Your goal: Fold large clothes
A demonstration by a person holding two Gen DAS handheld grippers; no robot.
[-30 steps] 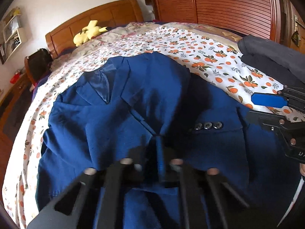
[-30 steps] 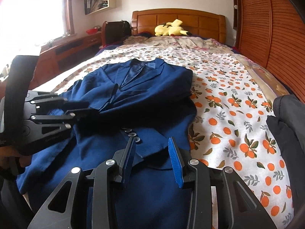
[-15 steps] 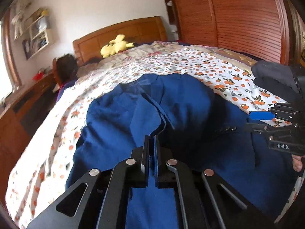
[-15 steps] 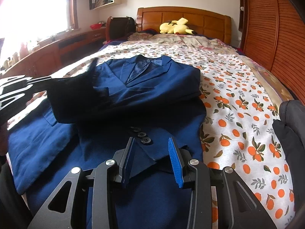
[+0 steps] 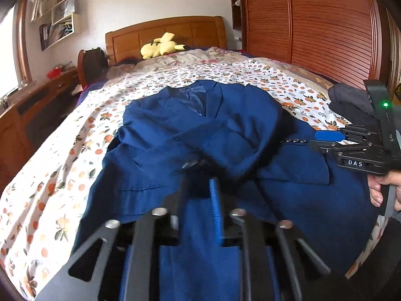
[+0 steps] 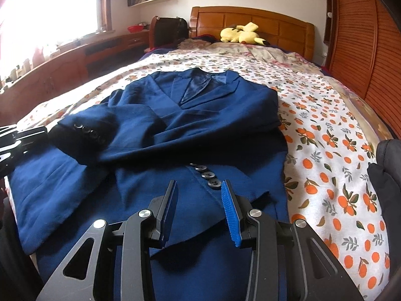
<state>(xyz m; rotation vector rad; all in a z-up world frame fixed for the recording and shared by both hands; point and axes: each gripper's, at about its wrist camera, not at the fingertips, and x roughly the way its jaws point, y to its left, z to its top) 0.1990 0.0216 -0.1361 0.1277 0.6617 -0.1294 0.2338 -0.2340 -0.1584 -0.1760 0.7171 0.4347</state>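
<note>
A navy blue suit jacket (image 6: 190,115) lies front up on the bed, collar toward the headboard; it fills the left wrist view (image 5: 225,125) too. Its left sleeve, with a buttoned cuff (image 6: 85,130), lies folded across the chest. My left gripper (image 5: 200,175) has its jaws apart just behind that cuff, motion-blurred; its fingers (image 6: 22,135) show at the left edge of the right wrist view. My right gripper (image 6: 199,200) is open and empty, hovering over the lower front near the buttons (image 6: 208,175); it shows at the right in the left wrist view (image 5: 325,138).
The bed has an orange-print sheet (image 6: 325,138) and a wooden headboard (image 6: 250,20) with a yellow plush toy (image 6: 240,33). Dark folded clothes (image 6: 388,175) lie at the bed's right edge. A wooden wardrobe (image 5: 313,25) stands on the right, a desk (image 6: 75,60) on the left.
My left gripper carried the left sleeve across the jacket's chest, then opened and let it go. The right gripper stayed open over the lower front.
</note>
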